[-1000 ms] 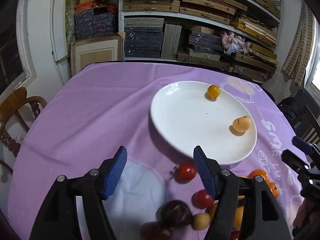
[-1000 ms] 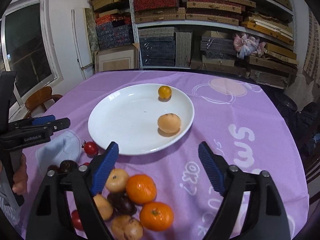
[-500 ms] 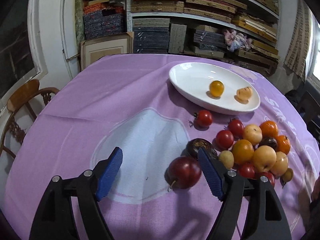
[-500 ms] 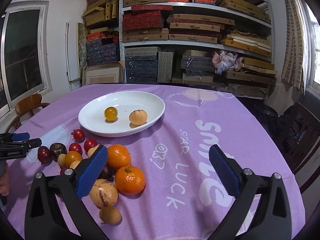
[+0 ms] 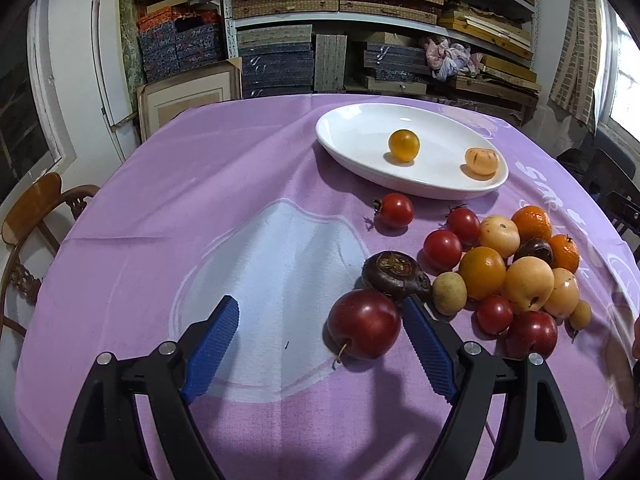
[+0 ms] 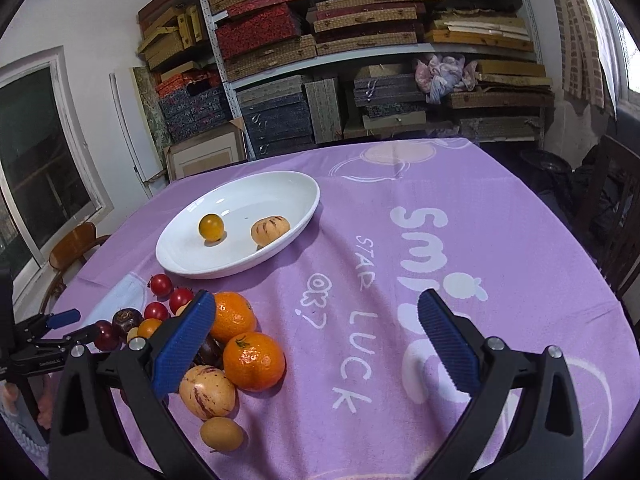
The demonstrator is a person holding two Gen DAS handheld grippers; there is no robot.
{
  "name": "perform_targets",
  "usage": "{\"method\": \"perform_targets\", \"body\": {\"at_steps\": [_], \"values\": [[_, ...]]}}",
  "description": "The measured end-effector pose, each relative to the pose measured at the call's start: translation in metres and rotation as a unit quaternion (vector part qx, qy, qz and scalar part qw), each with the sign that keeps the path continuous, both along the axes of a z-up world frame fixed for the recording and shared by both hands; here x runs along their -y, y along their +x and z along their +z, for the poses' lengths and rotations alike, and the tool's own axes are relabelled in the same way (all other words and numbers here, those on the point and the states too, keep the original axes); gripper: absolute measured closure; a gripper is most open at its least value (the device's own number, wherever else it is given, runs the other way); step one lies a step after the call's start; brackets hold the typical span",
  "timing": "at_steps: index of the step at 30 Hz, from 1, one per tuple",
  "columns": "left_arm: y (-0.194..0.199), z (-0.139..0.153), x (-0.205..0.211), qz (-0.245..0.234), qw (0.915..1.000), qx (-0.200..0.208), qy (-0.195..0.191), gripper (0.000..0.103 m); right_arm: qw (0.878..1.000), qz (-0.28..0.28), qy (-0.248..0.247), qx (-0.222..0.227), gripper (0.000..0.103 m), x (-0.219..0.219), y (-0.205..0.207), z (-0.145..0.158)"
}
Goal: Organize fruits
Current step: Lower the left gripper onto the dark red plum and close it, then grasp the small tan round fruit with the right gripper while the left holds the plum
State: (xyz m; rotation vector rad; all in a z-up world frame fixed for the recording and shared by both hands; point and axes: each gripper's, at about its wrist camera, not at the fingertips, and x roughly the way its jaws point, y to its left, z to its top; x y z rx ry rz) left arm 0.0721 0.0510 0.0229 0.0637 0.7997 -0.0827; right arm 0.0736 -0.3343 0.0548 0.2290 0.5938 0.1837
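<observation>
A round table under a purple printed cloth [image 5: 168, 208] stands before shelves stacked with flat boxes [image 6: 320, 40]. The white oval plate [image 5: 352, 156] holds two fruits; the fruit pile [image 5: 500, 272] lies beside it. The left gripper [image 5: 320, 328] is opening, a dark red plum [image 5: 364, 324] between its jaws. The right gripper [image 6: 312, 332] stands spread, empty, over bare cloth.

Fruit pile [image 5: 504, 272] before plate [image 5: 344, 152] (two inside)
</observation>
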Motion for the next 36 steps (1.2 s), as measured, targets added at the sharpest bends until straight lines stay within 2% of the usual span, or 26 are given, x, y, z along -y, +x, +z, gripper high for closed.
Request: {"method": "perform_targets", "body": {"at_steps": [4, 8, 12, 13, 16, 18, 21, 26, 29, 32, 36], "values": [[0.001, -0.003, -0.002, 0.0, 1.0, -0.005, -0.006, 0.018, 0.999, -0.01, 0.035, -0.015, 0.004, 0.013, 0.004, -0.003], [-0.002, -0.008, 0.015, -0.03, 0.9995, -0.005, 0.012, 0.019, 0.997, -0.017, 0.063, -0.03, 0.004, 0.021, 0.008, -0.007], [-0.007, -0.014, 0.032, -0.057, 0.9976, 0.009, 0.038, 0.02, 0.997, -0.021, 0.065, -0.028, 0.004, 0.022, 0.007, -0.007], [-0.006, -0.016, 0.033, -0.062, 0.9975, 0.007, 0.035, 0.022, 0.997, -0.021, 0.064, -0.026, 0.004, 0.021, 0.006, -0.006], [0.0, -0.021, 0.03, -0.068, 0.9974, -0.014, 0.017, 0.043, 0.998, -0.021, 0.058, -0.027, 0.004, 0.019, 0.007, -0.007], [0.005, -0.023, 0.024, -0.065, 0.9975, -0.027, -0.002, 0.05, 0.998, -0.02, 0.058, -0.028, 0.004, 0.018, 0.007, -0.007], [0.008, -0.022, 0.017, -0.06, 0.9976, -0.031, -0.019, 0.05, 0.998, -0.021, 0.058, -0.028, 0.004, 0.018, 0.008, -0.007], [0.009, -0.025, 0.018, -0.056, 0.9979, -0.035, -0.003, 0.051, 0.998, -0.019, 0.055, -0.029, 0.004, 0.016, 0.008, -0.007], [0.011, -0.027, 0.016, -0.053, 0.9977, -0.042, -0.002, 0.057, 0.999, 0.001, 0.037, -0.031, 0.004, 0.007, 0.008, -0.006], [0.012, -0.027, 0.012, -0.046, 0.9979, -0.044, -0.007, 0.062, 0.998, 0.055, -0.007, -0.029, 0.004, -0.012, 0.004, 0.001], [0.012, -0.025, 0.009, -0.042, 0.9982, -0.042, -0.009, 0.062, 0.985, 0.152, -0.083, -0.017, 0.004, -0.039, -0.012, 0.007]]}}
